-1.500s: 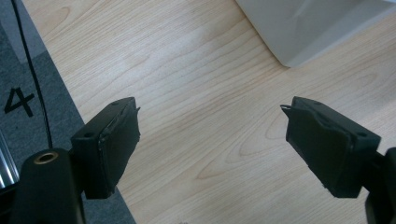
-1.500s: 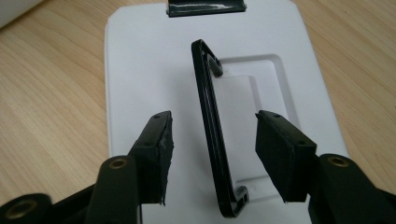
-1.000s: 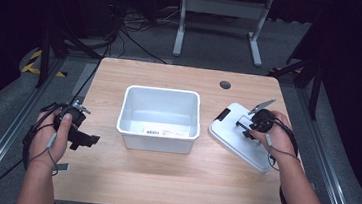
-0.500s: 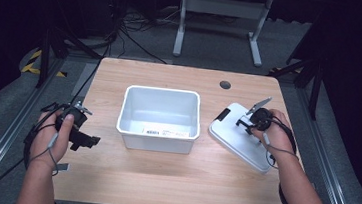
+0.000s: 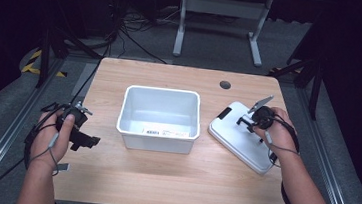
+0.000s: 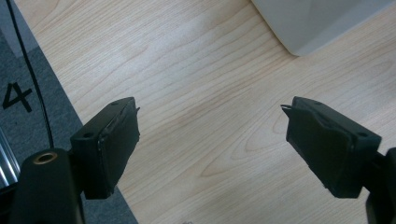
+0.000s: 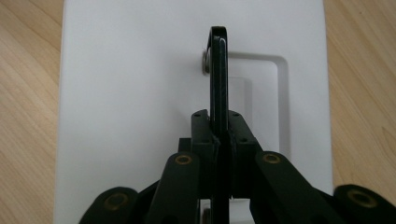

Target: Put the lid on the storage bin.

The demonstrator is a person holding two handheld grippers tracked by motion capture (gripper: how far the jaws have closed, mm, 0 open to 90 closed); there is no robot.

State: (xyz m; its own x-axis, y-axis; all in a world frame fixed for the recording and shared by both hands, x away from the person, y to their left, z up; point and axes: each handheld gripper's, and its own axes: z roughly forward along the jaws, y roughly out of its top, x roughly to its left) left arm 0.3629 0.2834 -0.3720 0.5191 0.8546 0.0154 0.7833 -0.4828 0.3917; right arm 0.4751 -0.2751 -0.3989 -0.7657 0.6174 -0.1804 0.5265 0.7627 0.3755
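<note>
A white bin (image 5: 158, 130) stands open at the middle of the table. To its right lies its flat white lid (image 5: 245, 143), also seen close up (image 7: 140, 70). The lid's thin black handle (image 7: 218, 60) stands upright. My right gripper (image 7: 218, 126) is over the lid (image 5: 248, 121). Its jaws have just been closing and now press on the handle from both sides. My left gripper (image 5: 87, 140) rests low at the table's left side. Its jaws (image 6: 212, 140) are wide apart over bare wood. A corner of the bin (image 6: 317, 23) shows beyond them.
A small dark hole (image 5: 225, 84) sits in the tabletop (image 5: 171, 181) near the far edge. The table's left edge runs close to the left gripper, with grey floor (image 6: 28, 70) beyond. A metal stand (image 5: 223, 8) is behind the table.
The right hand has shifted only slightly over the lid. The left hand, the bin and the lid have not moved.
</note>
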